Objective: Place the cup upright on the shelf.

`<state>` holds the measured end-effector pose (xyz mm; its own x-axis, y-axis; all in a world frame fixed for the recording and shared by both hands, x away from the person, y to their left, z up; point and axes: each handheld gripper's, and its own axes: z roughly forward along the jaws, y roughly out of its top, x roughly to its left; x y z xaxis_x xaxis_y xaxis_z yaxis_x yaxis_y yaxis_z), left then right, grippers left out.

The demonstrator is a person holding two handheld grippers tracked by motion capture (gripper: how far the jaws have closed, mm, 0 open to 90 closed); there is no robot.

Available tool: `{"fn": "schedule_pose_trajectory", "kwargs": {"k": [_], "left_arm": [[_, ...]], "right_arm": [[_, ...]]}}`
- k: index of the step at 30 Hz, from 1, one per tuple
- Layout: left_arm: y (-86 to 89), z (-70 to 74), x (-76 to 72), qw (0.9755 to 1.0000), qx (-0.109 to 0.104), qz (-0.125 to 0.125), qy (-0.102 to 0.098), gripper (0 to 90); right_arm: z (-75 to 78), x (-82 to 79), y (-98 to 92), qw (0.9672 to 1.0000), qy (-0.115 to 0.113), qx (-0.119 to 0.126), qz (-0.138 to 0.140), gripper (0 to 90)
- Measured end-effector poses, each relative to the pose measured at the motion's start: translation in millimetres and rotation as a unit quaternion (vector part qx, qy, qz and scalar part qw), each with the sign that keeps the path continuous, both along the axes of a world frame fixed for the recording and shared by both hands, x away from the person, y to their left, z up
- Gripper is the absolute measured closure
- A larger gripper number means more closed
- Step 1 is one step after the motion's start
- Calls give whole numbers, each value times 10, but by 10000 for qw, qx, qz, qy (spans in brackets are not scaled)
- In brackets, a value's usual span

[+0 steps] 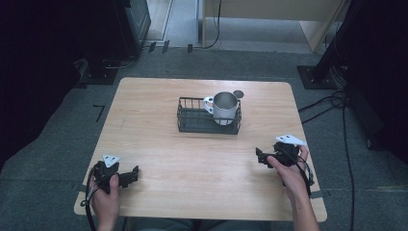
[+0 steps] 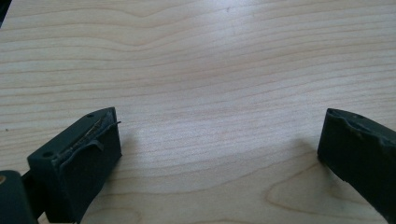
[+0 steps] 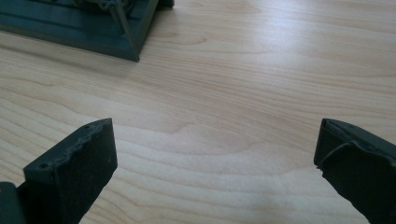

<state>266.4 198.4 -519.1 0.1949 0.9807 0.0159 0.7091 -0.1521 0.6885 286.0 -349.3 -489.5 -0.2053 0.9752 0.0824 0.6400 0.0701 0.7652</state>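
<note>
A dark wire rack (image 1: 192,124) sits in the middle of the wooden table (image 1: 159,144), and a metal mug (image 1: 225,107) with a white handle stands in its right half. My left gripper (image 1: 134,174) rests near the front left edge, held by a hand, open with nothing between its jaws (image 2: 219,144). My right gripper (image 1: 260,156) lies at the front right, also open and empty (image 3: 215,149), pointing left toward the rack's base corner (image 3: 126,44).
A small dark round disc (image 1: 238,94) lies on the table just behind the rack. Cables (image 1: 332,103) and stand bases (image 1: 315,77) sit on the grey floor to the right. Bare wood stretches between the two grippers.
</note>
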Motion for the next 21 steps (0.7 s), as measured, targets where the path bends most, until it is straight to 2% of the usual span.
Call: {"fn": "schedule_pose_trajectory", "kwargs": {"k": [12,21], "left_arm": [[0,0,0,10000,-1,0,-1,0],[0,0,0,10000,1,-1,0,0]], "right_arm": [[-102,-216,-189,9996,73,24,-259,0],[-163,-389,-322,9989,121,-47,-447,0]]}}
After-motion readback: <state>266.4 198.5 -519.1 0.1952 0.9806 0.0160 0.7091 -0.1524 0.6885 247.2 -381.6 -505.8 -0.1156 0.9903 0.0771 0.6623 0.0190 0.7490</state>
